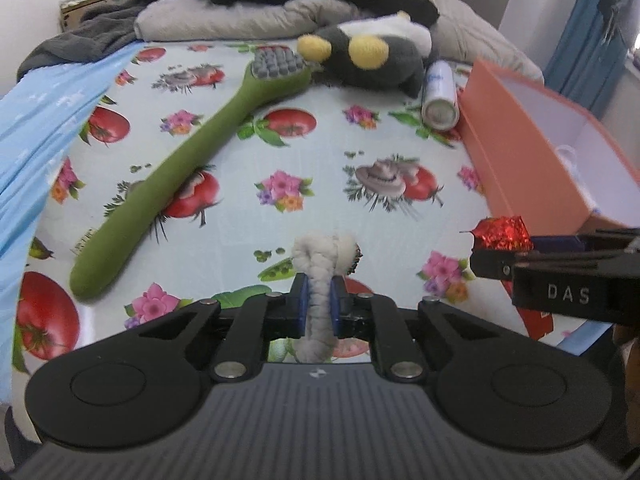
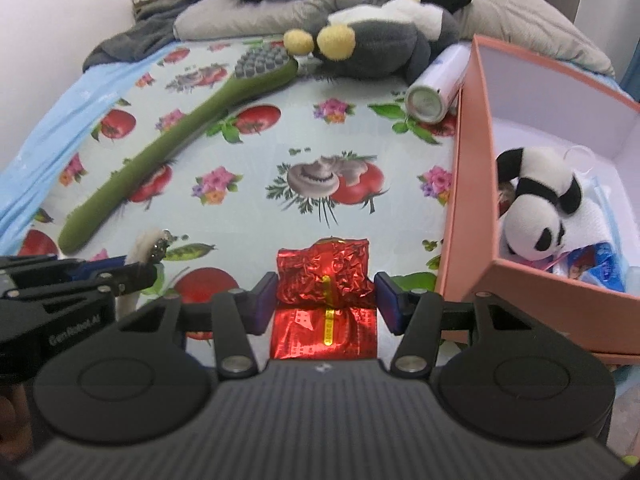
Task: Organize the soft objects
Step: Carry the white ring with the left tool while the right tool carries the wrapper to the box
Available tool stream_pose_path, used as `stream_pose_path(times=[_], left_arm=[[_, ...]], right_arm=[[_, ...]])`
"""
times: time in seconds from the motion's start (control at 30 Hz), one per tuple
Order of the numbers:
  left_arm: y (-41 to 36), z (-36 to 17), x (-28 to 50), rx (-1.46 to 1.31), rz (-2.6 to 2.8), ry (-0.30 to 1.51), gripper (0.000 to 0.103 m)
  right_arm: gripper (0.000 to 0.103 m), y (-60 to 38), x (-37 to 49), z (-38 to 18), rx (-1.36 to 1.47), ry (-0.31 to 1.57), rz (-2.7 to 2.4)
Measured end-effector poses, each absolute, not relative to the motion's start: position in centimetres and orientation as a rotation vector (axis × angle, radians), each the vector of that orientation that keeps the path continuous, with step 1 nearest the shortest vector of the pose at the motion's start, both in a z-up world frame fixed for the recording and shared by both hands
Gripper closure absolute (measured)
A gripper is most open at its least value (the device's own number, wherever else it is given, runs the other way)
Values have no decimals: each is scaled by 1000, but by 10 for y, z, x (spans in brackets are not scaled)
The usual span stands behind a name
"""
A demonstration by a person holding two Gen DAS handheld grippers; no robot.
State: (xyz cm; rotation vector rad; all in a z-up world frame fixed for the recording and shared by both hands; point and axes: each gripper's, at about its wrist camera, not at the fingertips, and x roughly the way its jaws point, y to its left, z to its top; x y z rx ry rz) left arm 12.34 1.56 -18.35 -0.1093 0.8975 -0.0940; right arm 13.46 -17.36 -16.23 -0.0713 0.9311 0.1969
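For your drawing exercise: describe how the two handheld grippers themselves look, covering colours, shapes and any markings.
Both are matte black. The left gripper and right gripper each have blue finger pads, angular linkage arms with silver pivot pins, two round discs, and a grey ribbed body with a small white logo. White lettering marks their sides.

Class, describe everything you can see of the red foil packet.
The red foil packet is shiny, crinkled metallic wrapping with a thin yellow strip down its middle. Its upper part is puffed and wrinkled, its lower part flatter with a faint pattern. It sits between the right gripper pads, which press its sides, above the flowered sheet, beside the pink box.
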Motion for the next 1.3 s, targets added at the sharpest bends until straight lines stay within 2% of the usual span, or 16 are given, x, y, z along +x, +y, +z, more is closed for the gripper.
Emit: stream_pose_path(times=[0.7, 0.97, 1.3], left_arm=[[7, -63, 85, -203, -129, 674, 89], [-24, -20, 96, -216, -225, 573, 89], [-81, 9, 114, -215, -382, 525, 89]], right_arm=[[48, -186, 92, -48, -21, 675, 224], [47, -207, 85, -13, -22, 596, 169], [47, -248, 74, 15, -23, 511, 53]])
